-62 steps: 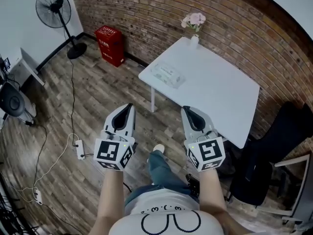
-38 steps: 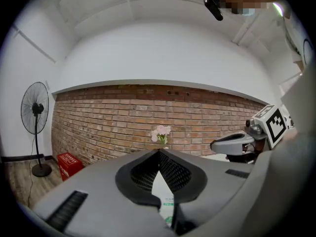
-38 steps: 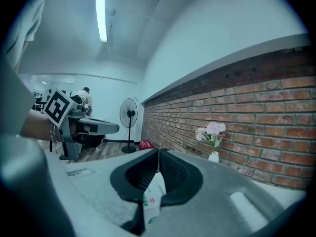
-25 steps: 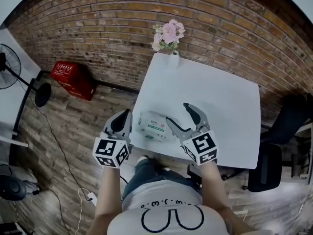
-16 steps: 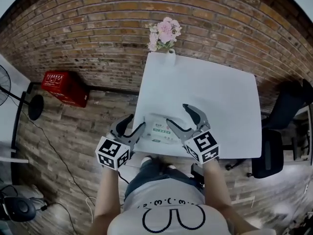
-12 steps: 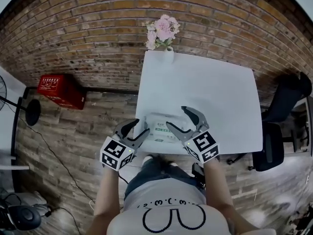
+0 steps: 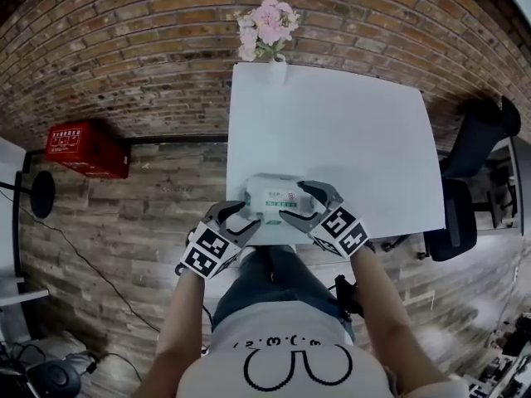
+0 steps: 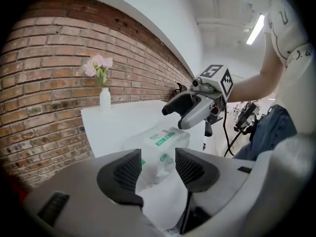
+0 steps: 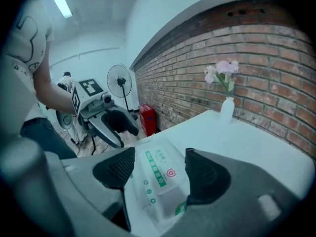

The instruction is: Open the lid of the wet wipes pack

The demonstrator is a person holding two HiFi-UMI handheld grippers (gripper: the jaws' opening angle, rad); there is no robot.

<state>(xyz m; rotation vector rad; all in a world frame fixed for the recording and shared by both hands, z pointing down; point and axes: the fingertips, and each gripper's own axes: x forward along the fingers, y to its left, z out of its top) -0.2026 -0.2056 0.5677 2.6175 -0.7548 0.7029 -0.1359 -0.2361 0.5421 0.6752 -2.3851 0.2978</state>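
A: Wet wipes pack [image 7: 272, 197], where?
B: On surface [image 7: 348, 131], well apart from vase [image 7: 274, 69]. You're on approach: left gripper [image 7: 245, 215] fingers just opened, right gripper [image 7: 292, 201] fingers apart, pack btwn each pair, untouched. Next: steady pack, catch lid [image 9: 158, 169] edge.

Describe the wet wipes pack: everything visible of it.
The wet wipes pack is a soft, pale, translucent-looking pouch with green print and a small red mark on top. A rectangular clear flip lid sits on its upper face, apparently shut. It lies flat near the front edge of the white table. The left hand-held gripper and right hand-held gripper flank it with jaws open; no pad visibly presses on it.
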